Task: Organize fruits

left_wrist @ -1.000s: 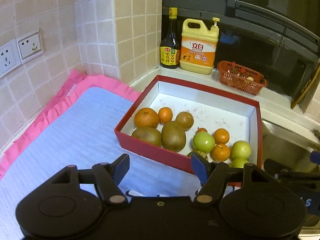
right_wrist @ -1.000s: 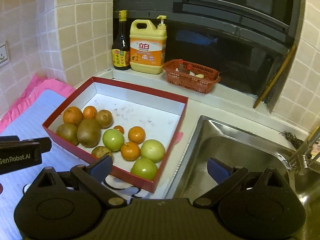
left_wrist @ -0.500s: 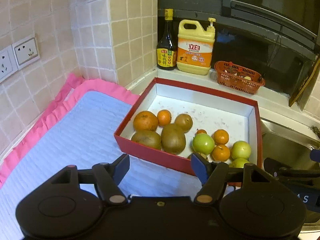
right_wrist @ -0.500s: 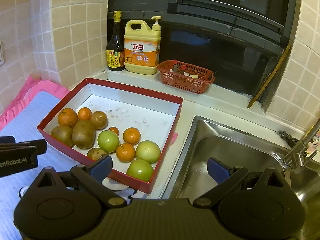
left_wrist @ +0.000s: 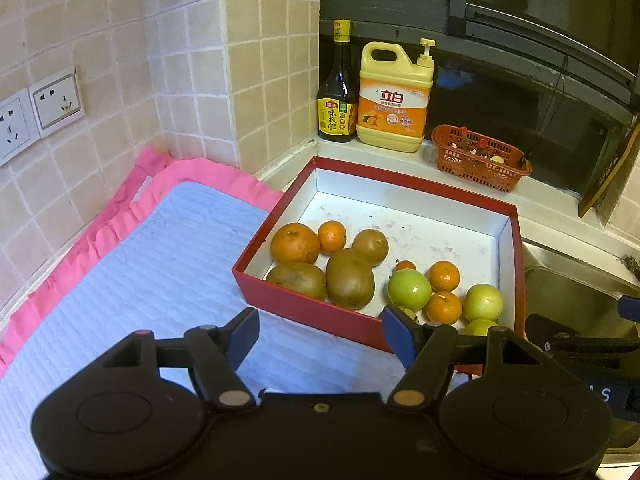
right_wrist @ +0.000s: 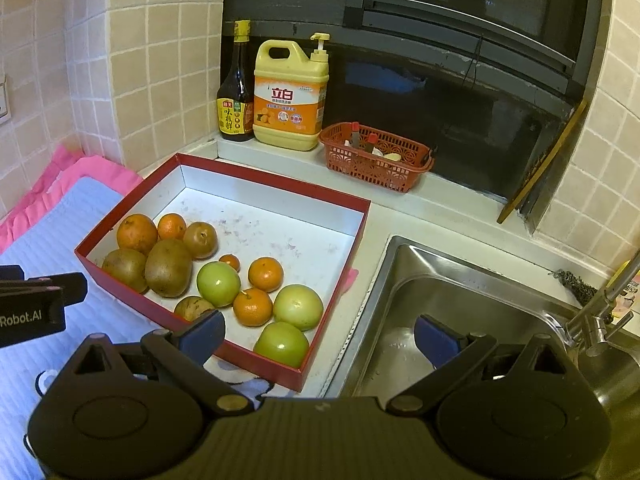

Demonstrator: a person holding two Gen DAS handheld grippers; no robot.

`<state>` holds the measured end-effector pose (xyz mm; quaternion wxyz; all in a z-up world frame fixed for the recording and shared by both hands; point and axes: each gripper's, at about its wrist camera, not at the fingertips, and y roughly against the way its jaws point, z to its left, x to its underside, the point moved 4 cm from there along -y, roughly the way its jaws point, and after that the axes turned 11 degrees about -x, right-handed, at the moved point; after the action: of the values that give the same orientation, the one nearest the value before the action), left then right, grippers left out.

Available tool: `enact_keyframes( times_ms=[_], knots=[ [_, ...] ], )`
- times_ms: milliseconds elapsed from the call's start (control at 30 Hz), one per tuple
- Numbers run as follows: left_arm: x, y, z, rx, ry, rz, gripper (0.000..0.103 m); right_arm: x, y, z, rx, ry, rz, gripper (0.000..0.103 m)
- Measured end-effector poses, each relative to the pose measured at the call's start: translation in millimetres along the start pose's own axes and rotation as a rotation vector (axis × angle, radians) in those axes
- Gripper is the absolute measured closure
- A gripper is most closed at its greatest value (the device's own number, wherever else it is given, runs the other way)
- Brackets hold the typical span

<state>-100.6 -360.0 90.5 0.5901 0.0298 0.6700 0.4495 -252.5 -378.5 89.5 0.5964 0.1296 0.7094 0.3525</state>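
Observation:
A red box (left_wrist: 304, 307) with a white floor holds mixed fruit: several oranges (left_wrist: 295, 243), brown kiwis (left_wrist: 350, 283) and green apples (left_wrist: 409, 289). It also shows in the right wrist view (right_wrist: 120, 292), with an orange (right_wrist: 137, 233), kiwi (right_wrist: 168, 267) and apple (right_wrist: 298, 306). My left gripper (left_wrist: 320, 334) is open and empty, hovering over the mat just in front of the box's near wall. My right gripper (right_wrist: 320, 336) is open and empty, above the box's right corner and the sink edge.
A blue quilted mat (left_wrist: 132, 280) with a pink border lies left of the box. A soy sauce bottle (left_wrist: 338, 92), a yellow detergent jug (left_wrist: 394, 96) and a red basket (left_wrist: 480, 158) stand on the ledge behind. A steel sink (right_wrist: 460, 312) and tap (right_wrist: 600, 308) are at the right.
Both grippers have pulled back and risen a little, so the box and fruit sit slightly farther away. Both stay open and empty. The fruit has not moved.

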Motion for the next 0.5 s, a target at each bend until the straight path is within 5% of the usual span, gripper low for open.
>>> enact_keyframes(
  times_ms=[500],
  knots=[
    [1.8, -0.2, -0.2, 0.008, -0.007, 0.009, 0.023, 1.9, -1.9, -0.3, -0.002, -0.002, 0.007, 0.001]
  ],
)
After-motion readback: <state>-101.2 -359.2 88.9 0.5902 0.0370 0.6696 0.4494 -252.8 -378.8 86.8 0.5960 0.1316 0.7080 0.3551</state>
